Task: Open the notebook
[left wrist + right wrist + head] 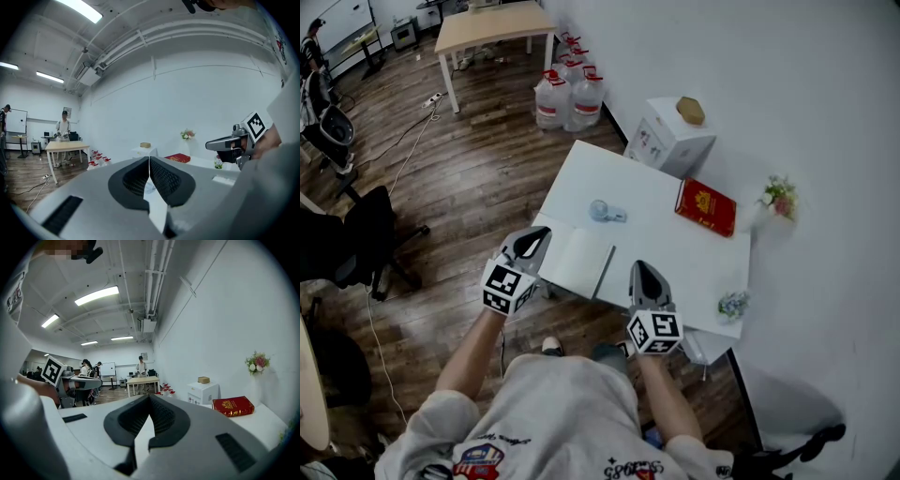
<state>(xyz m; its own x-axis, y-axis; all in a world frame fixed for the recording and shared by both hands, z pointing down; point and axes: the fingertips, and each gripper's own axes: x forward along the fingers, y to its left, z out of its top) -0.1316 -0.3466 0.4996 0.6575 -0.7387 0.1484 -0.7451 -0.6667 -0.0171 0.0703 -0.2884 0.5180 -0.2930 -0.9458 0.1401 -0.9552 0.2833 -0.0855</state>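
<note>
Notebook [577, 261]: lies at the table's [675, 253] near left corner, directly ahead of the left gripper [534, 242] and just left of the right gripper [643, 272]. Left gripper: jaws together, tips at the notebook's left edge; its own view shows a thin white sliver between the ribbed black pads [164, 180], judged to be the cover edge pinched there, though this is not certain. Right gripper: jaws together on nothing, over bare table beside the notebook's right edge. Handling, as judged: a light, thin item; the cover is pliant card or paper that will bend rather than resist and may slip or crease under a hard pinch. The best hold is the free left edge, near its middle, with the dark line along the right edge taken as the hinge side. The body is light enough to drag or lift with the cover, so the right gripper is well placed to press it down. Materials: notebook white, matt, flat and rectangular; table white, smooth, slightly glossy; grippers grey moulded plastic with a black-and-white marker cube each; beyond the right gripper a red book [705, 206], stiff-covered with a gold emblem
</note>
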